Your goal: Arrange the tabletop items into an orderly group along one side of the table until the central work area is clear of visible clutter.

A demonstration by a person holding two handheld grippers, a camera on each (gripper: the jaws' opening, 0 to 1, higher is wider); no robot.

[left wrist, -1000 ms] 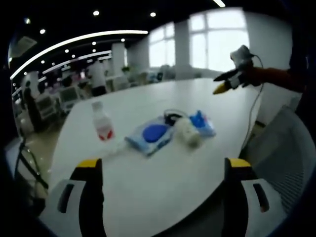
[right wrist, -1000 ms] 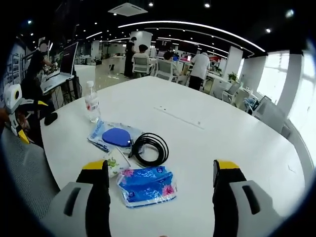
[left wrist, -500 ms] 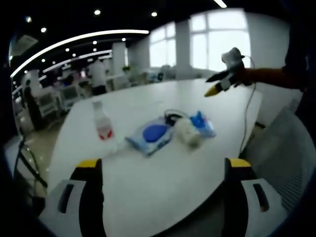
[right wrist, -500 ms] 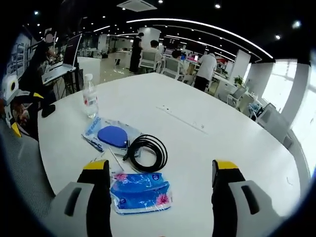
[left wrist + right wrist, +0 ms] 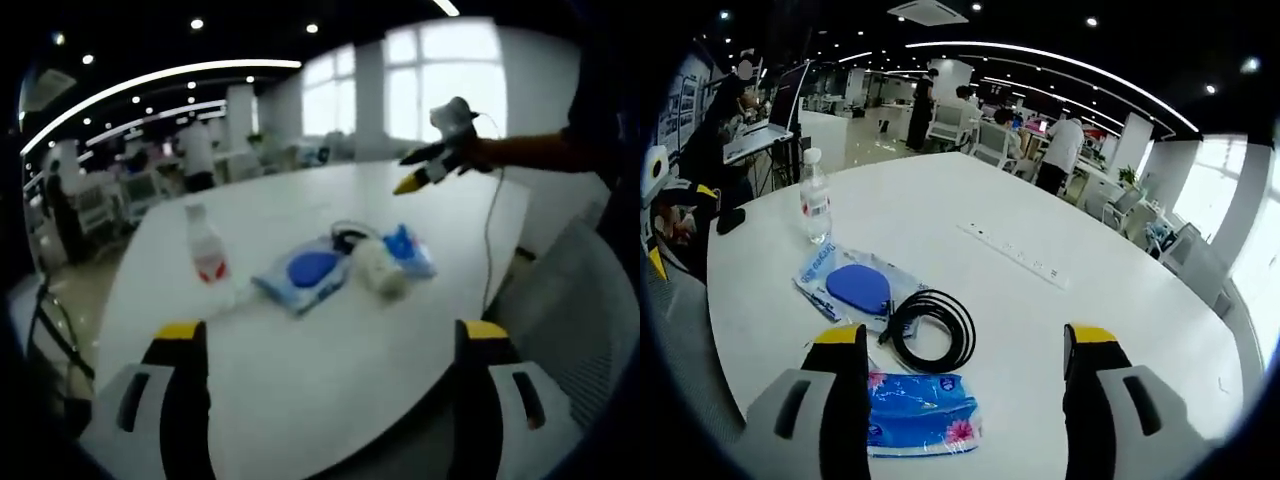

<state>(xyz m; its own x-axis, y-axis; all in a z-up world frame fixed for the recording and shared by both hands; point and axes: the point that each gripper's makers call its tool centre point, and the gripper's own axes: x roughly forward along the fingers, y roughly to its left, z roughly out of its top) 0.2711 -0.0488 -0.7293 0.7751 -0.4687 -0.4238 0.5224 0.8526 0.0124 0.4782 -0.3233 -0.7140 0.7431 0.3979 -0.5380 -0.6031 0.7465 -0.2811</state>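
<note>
An open-plan office with ceiling strip lights surrounds a broad white desk (image 5: 1120,300). Near one edge lie a water bottle (image 5: 815,205), a clear pouch holding a blue pad (image 5: 855,290), a coiled black cable (image 5: 932,330) and a blue tissue pack (image 5: 920,425). The right gripper (image 5: 958,400) hangs over the tissue pack, jaws wide and empty; the left gripper (image 5: 325,400) sits back, jaws equally wide. Best to straddle the soft pack squarely, pinching its middle, clear of the cable touching it.

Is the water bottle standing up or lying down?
Standing up. The bottle rests on its base on the table, white cap on top.
</note>
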